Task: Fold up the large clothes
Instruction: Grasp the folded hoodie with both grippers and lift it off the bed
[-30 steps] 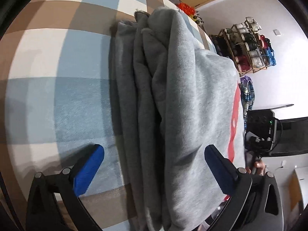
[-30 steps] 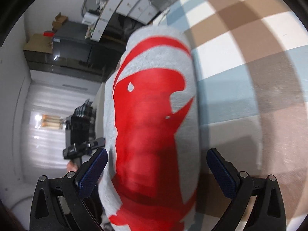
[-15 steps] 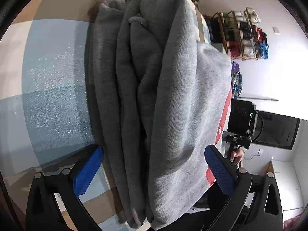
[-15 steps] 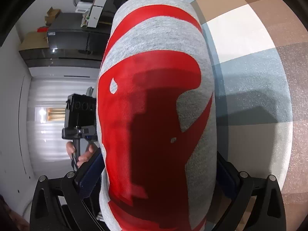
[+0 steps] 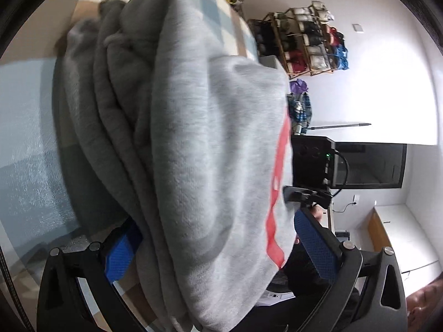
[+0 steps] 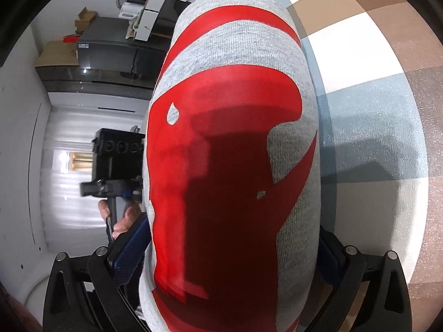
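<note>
Item: grey sweatshirt (image 5: 199, 149) with a red print (image 6: 221, 166), folded into a thick multi-layer bundle above the checked blanket (image 5: 25, 144); whether its underside touches the blanket cannot be told.

Left gripper (image 5: 218, 249): blue pads at 7 and 4 o'clock, straddling the bundle's open edge, apparently pressing the stacked layers so they stay aligned.

Right gripper (image 6: 229, 249): pads at 7 and 5 o'clock, largely hidden by fabric, flanking the printed end; firm pinch or loose contact cannot be told.

Purpose, judged: two opposed end grips carry the bundle whole without the folds slipping.

Also present: a hand (image 6: 121, 215) on the opposite tool's handle at 9 o'clock; storage rack (image 5: 304, 47) at 1 o'clock.
</note>
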A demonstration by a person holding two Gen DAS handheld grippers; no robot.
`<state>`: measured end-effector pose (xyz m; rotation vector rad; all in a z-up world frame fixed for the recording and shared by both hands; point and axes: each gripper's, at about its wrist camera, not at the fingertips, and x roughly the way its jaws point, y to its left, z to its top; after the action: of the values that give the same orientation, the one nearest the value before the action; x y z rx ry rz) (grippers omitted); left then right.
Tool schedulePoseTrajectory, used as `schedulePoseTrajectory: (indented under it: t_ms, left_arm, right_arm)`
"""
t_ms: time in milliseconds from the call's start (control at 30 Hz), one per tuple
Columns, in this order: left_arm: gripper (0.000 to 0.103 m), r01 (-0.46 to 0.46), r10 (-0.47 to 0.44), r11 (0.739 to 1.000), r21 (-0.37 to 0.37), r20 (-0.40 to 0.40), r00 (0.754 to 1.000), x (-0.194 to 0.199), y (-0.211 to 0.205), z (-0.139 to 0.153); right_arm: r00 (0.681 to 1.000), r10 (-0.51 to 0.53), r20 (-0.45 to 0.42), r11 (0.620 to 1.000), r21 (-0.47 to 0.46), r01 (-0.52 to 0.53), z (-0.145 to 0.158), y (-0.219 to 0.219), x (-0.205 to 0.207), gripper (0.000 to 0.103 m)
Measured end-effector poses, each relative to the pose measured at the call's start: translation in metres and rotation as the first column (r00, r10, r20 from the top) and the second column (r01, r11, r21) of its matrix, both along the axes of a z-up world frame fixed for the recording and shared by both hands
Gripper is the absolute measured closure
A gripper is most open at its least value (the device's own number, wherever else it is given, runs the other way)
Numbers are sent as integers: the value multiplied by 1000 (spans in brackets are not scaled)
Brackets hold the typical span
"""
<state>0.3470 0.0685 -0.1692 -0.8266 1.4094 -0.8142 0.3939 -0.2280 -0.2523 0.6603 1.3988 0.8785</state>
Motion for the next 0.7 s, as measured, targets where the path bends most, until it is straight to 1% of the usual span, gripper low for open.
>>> schedulePoseTrajectory:
  t_ms: [67, 133, 167, 200, 233, 300, 367, 433, 467, 500, 533, 567, 600, 667, 700]
  left_arm:
    - [2, -9, 9, 1000, 19, -29, 1000, 2, 2, -6]
    - [2, -22, 24, 1000, 22, -61, 998, 3, 8, -19]
    - [2, -27, 28, 999, 19, -73, 997, 3, 12, -25]
    - [2, -36, 35, 999, -10, -68, 997, 2, 17, -27]
    - [2, -30, 28, 999, -19, -70, 997, 2, 17, -28]
    - [2, -16, 15, 1000, -16, -58, 998, 2, 14, -27]
    - [2, -4, 5, 1000, 23, -22, 1000, 0, 7, -24]
    - [2, -9, 8, 999, 44, 25, 1000, -1, -1, -20]
    - [11, -11, 9, 998, 59, 41, 999, -2, -6, -19]
    - [14, -10, 6, 997, 75, 54, 999, -3, -8, -18]
    - [19, -13, 6, 996, 91, 75, 997, -4, -6, -17]
    - [36, -4, -5, 994, 108, 79, 997, -4, -9, -18]
    - [46, 2, -10, 994, 106, 77, 997, -4, -9, -20]
    - [47, -4, -1, 997, 75, 68, 998, -3, -5, -25]
    - [47, -12, 9, 998, 65, 47, 999, -3, -3, -29]
  right_arm:
    - [1000, 3, 3, 1000, -7, -3, -1, -3, 1, 0]
    - [1000, 8, 4, 1000, -11, -8, 1, 7, 7, 0]
    - [1000, 5, 2, 1000, -11, -5, 1, 7, 7, 0]
    - [1000, 3, 6, 1000, -12, -3, 1, 8, 7, 0]
    - [1000, 2, 11, 1000, -14, -2, 1, 9, 6, 0]
    - [1000, -11, 23, 1000, -16, 11, 2, 9, 4, 0]
    - [998, -13, 56, 999, -40, 16, 6, 11, -1, 7]
    - [996, -15, 87, 998, -55, 20, 11, 11, -4, 13]
    - [995, -13, 103, 998, -61, 19, 14, 11, -6, 17]
    - [992, -7, 125, 997, -70, 15, 18, 13, -9, 18]
    - [989, 5, 146, 997, -80, 7, 22, 15, -11, 19]
    - [987, 15, 158, 996, -89, 0, 24, 17, -12, 19]
    - [986, 21, 164, 996, -91, -7, 26, 18, -12, 19]
    - [984, 45, 170, 996, -88, -30, 28, 20, -12, 18]
    - [985, 59, 161, 996, -82, -46, 27, 20, -11, 18]
